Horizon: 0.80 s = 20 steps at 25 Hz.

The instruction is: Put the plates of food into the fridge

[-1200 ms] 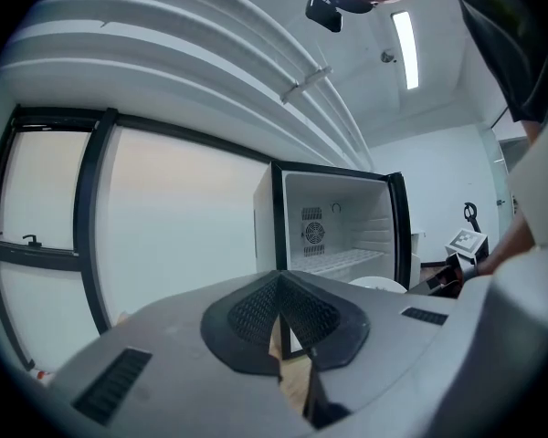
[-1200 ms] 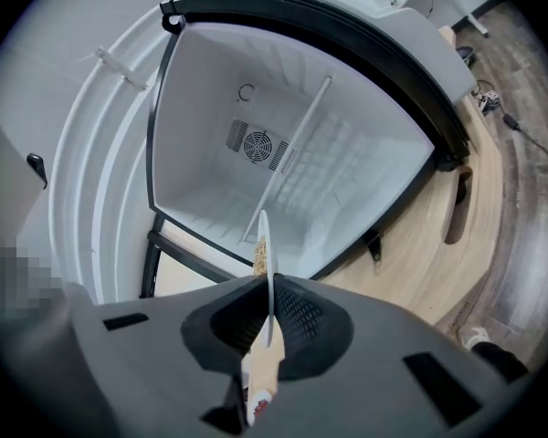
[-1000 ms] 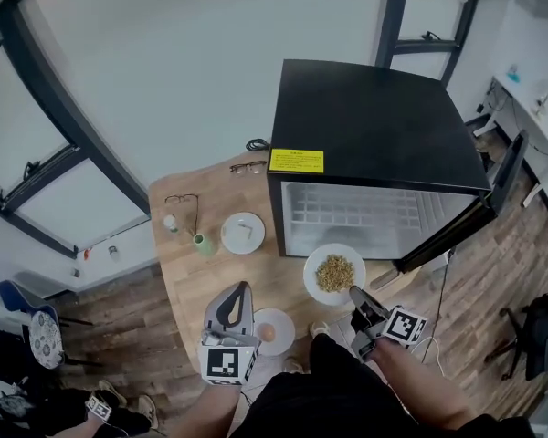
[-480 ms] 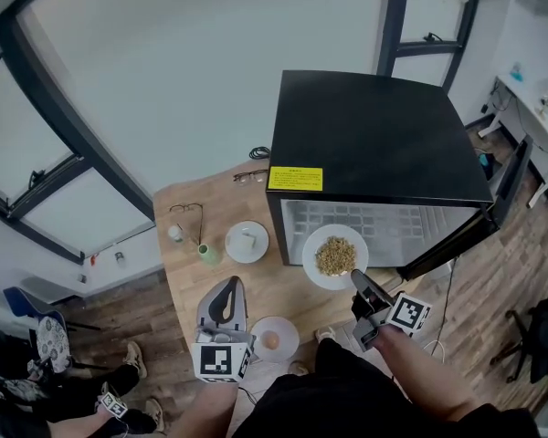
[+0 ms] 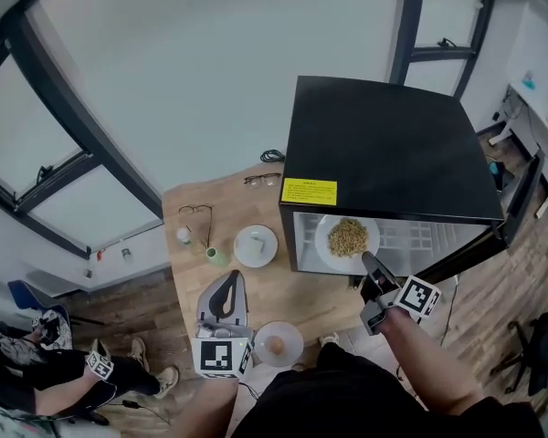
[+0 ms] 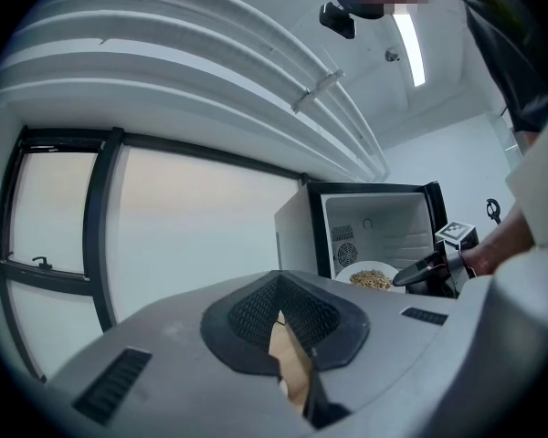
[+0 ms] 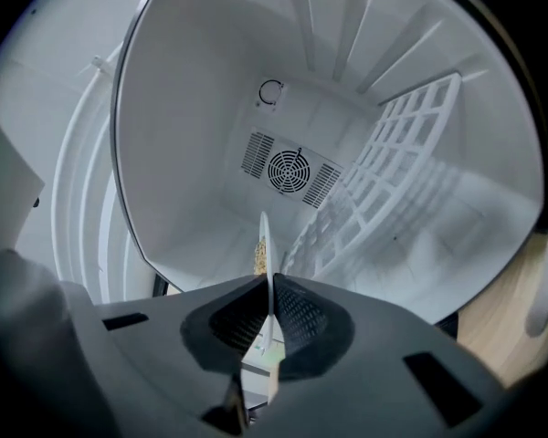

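Right gripper (image 5: 370, 270), lower right of head view, is clenched on the near rim of the plate of grain (image 5: 347, 237). The plate sits just past its tips, in the open fridge (image 5: 384, 144) mouth. Left gripper (image 5: 230, 283), lower centre, has jaws together, empty. Egg plate (image 5: 278, 344) lies beside it on the wooden table (image 5: 288, 295), with a window (image 5: 210, 62) behind.

Bright, soft daylight, heavily bent by fisheye lenses.
Pale window panes (image 6: 192, 226) wash the room evenly, so shadows stay faint; a ceiling strip light (image 6: 405, 48) glares at the upper right of the left gripper view. The fridge (image 7: 347, 153) interior glows white. Both gripper views fade to black rounded corners, and their close foreground looks soft.
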Motion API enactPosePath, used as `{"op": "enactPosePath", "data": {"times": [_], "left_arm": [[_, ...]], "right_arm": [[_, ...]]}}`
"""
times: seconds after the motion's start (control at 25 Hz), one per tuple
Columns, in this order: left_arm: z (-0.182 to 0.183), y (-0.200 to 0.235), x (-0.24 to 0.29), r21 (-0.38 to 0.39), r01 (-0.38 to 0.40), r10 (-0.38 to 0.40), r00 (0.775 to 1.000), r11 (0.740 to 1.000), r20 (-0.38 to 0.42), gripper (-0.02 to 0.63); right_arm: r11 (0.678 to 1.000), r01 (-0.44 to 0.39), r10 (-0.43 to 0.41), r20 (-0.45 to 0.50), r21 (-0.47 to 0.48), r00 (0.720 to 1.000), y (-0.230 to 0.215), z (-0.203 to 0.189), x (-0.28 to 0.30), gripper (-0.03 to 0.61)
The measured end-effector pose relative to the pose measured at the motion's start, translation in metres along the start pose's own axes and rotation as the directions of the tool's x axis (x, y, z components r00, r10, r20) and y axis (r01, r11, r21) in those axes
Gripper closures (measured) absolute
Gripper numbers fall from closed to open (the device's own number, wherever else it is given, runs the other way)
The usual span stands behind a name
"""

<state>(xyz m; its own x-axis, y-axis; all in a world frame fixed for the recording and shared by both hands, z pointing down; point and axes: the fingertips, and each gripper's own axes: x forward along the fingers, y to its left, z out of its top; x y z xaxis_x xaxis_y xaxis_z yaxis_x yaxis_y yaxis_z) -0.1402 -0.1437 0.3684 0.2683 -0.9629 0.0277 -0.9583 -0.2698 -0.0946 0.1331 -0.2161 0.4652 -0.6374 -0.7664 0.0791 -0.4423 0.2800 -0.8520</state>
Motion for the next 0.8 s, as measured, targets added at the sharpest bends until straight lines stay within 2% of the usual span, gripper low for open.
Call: {"op": "enactPosePath", "data": {"times": [0.12,0.16,0.44,0.68,0.8], "left_arm": [[-0.002,0.009,0.0,-0.002,-0.026,0.026,1.0,1.0,-0.01,0.611],[-0.003,0.012,-0.001,-0.005,-0.036,0.036,0.999,0.999,-0.014,0.611],[-0.01,0.033,-0.006,-0.024,-0.105,0.104,0.994,0.994,-0.043,0.611],[-0.006,0.05,-0.018,-0.021,-0.162,0.16,0.985,0.987,-0.063,0.611],[-0.004,0.054,-0.019,-0.009,-0.174,0.173,0.982,0.985,-0.07,0.611]], "right_arm": [[0.99,0.13,-0.129,-0.024,0.053,0.991,-0.018,0.003,0.006,0.545],[0.987,0.146,-0.144,-0.031,0.064,0.989,-0.021,0.005,0.01,0.545],[0.978,0.169,-0.162,-0.06,0.121,0.985,-0.028,0.014,0.045,0.545],[0.975,0.223,-0.224,-0.106,-0.02,0.969,-0.026,0.025,0.067,0.543],[0.954,0.269,-0.284,-0.11,-0.135,0.952,-0.025,0.036,0.077,0.534]]}}
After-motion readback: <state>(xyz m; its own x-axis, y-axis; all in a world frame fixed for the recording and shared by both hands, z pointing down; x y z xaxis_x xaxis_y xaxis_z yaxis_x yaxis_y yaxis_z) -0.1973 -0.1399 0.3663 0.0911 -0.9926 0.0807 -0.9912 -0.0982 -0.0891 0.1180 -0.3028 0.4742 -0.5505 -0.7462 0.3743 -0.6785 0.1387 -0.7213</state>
